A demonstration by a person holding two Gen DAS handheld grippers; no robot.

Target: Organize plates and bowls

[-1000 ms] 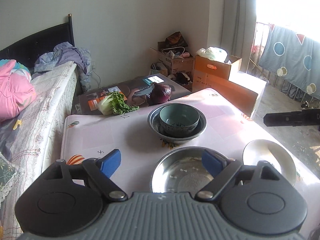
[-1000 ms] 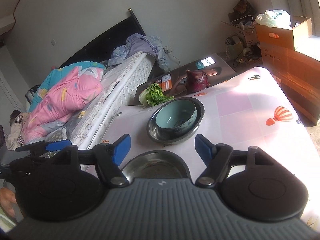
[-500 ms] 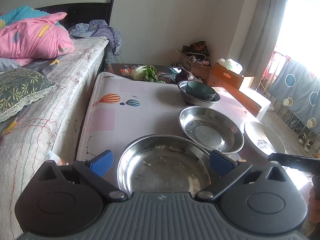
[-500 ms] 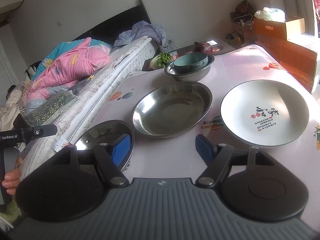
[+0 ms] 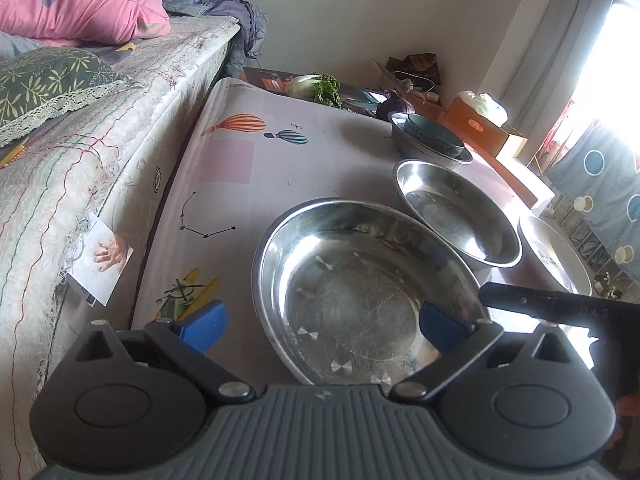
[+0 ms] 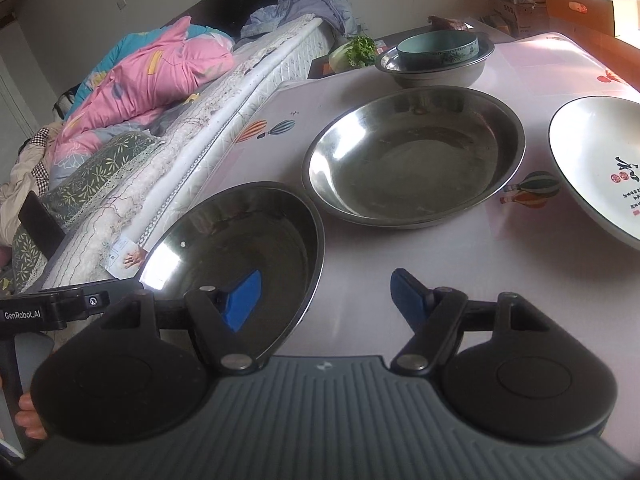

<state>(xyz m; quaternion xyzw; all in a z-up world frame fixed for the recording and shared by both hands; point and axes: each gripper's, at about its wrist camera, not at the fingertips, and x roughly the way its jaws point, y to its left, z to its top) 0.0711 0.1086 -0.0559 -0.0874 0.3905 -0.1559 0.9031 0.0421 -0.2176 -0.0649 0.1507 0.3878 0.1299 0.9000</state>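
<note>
Both tongs, left point(image 5: 320, 322) and right point(image 6: 326, 294), are spread wide and empty; the near shiny round steel dish point(image 5: 360, 292) could be knocked off the counter point(image 5: 240, 184) edge.

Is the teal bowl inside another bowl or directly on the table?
Inside: the teal bowl sits nested in a steel bowl, whose rim surrounds it in both views.

The near rim of the nearest steel basin point(image 5: 360, 280) is hidden behind the left gripper's body in the left wrist view; the white plate point(image 6: 600, 168) is cut off by the right edge of the right wrist view, its printed characters only partly shown; the teal bowl point(image 5: 434, 134) conceals the interior of the steel bowl point(image 5: 404, 142) holding it; the dark round object point(image 5: 394, 106) behind, possibly an onion, is too small to identify.
</note>
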